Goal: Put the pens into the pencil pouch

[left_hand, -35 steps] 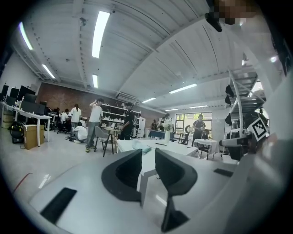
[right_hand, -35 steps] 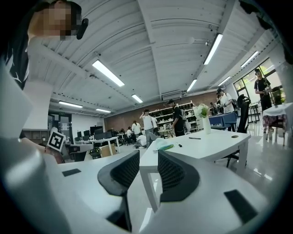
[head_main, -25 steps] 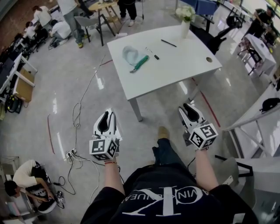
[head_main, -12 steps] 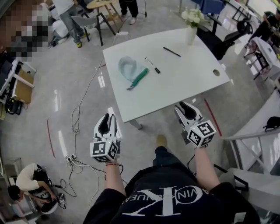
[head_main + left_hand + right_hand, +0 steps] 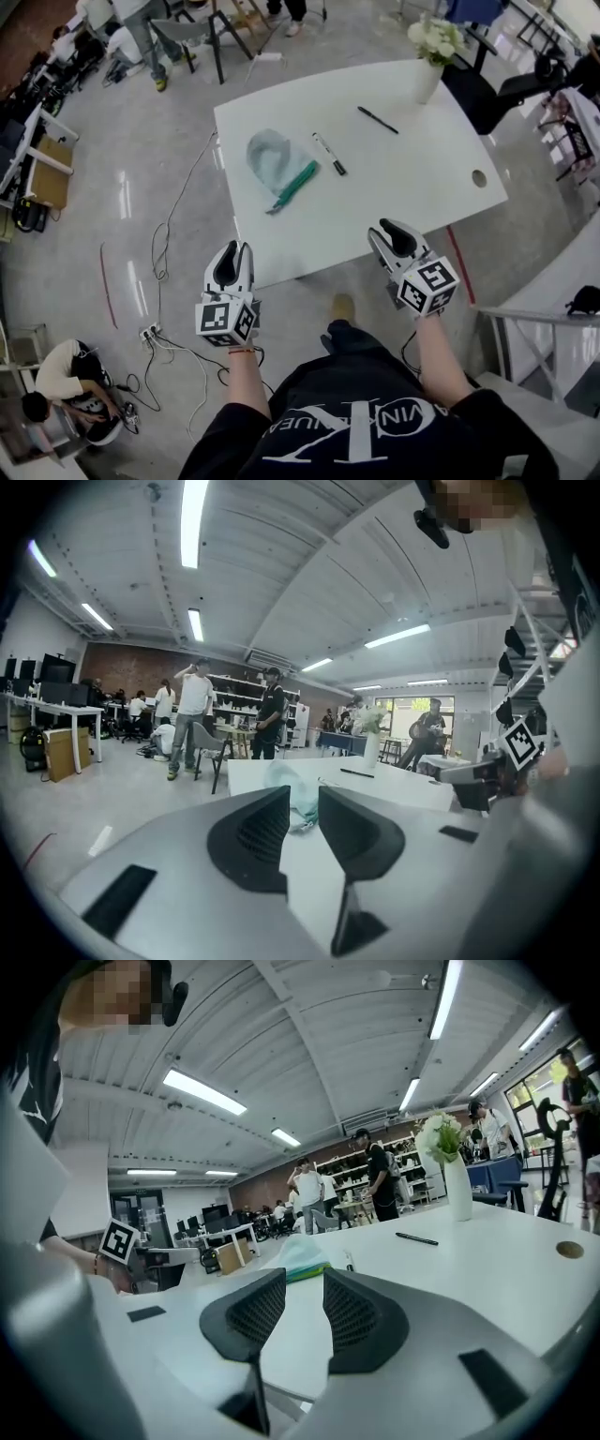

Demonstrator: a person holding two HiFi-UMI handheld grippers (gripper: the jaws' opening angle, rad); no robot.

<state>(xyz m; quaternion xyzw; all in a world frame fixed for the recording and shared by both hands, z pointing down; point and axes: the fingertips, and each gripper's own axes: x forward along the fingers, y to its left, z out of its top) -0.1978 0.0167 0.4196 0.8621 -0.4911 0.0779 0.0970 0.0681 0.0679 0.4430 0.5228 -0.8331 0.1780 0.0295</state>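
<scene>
white rectangular counter (image 5: 412,178) ahead, bearing all of the task's things. pale blue-grey soft pencil pouch with a green zip edge (image 5: 267,159) flat toward the left part. black-and-white marker pen (image 5: 328,153) just beside it on the right. slim black pen (image 5: 377,119) farther back, near a white vase of flowers (image 5: 429,75). 2 pens, both outside the pouch.

left hand-held gripper (image 5: 234,251) and right hand-held gripper (image 5: 389,232) at the near edge, well apart from pouch and pens. jaws of each parted by a narrow gap, nothing between them.

likely trouble from here:
- limp pouch sliding or folding if only 1 side gets pinned
- thin pens rolling out of the pads or skidding on the slick top
- vase tipped by a careless reach for the black pen
- tangle of floor cables (image 5: 159,337) close underfoot
</scene>
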